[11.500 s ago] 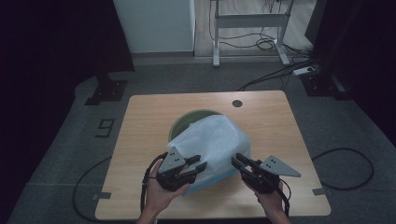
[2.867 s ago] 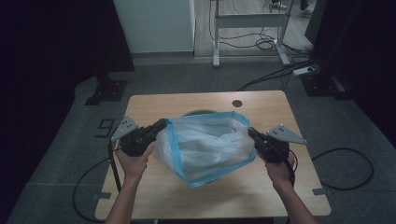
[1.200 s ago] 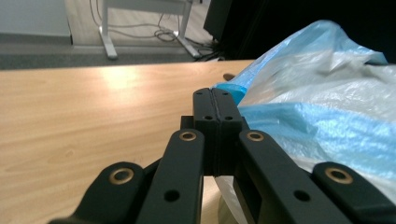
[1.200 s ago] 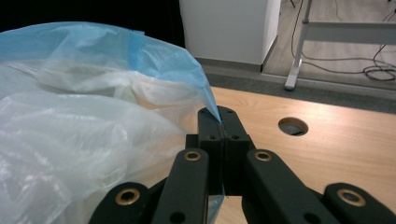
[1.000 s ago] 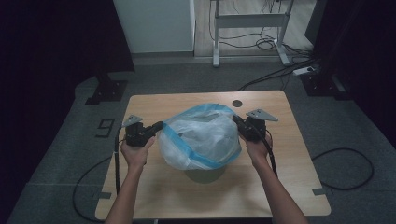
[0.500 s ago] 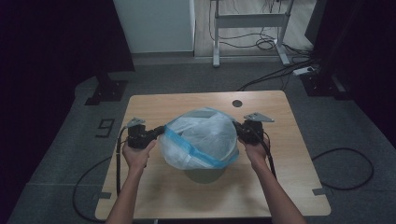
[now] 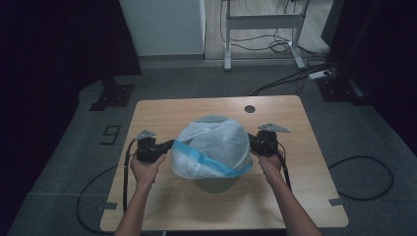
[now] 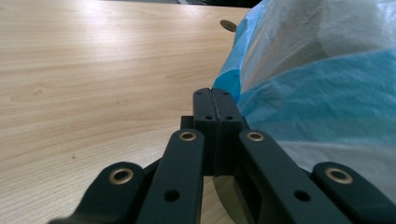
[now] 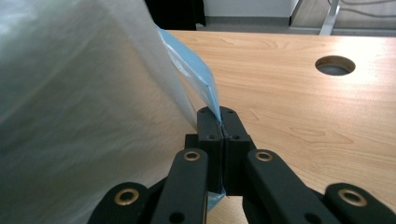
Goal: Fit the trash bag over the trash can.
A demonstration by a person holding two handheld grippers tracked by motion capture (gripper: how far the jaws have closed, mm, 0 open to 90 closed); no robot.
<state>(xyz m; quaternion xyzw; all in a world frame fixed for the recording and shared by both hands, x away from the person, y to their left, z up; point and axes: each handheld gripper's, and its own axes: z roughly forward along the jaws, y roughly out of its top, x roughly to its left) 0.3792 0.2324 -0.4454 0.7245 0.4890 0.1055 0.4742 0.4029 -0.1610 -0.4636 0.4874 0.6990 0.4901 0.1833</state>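
Translucent white plastic with a blue band along its rim makes up the bag, which is held stretched above the middle of the bench over a dark round bin, whose lower part is seen beneath the bag at six o'clock. The bag is gripped at both sides: the left tool is clenched on the blue edge at nine o'clock, and the right tool is clenched on the opposite edge at three o'clock. In the left gripper view the jaws of the left tool are seen pressed flat together, with the bag's blue band just beside them; whether plastic lies between the tips cannot be told from that view alone. In the right gripper view the blue edge is clearly pinched between the shut jaws of the right tool, with a scrap of it poking out below.

The step in hand is judged to be the fitting of the bag over the bin: the mouth is spread wide and the bag has been brought over the rim, but it is not yet seated. The next move would call for both edges to be lowered evenly around the rim while tension is kept, so that the thin plastic neither slips free nor tears.

One marking can be read: a figure 9 is taped on the floor at nine o'clock from the bench. No brand or label is seen on the bag.
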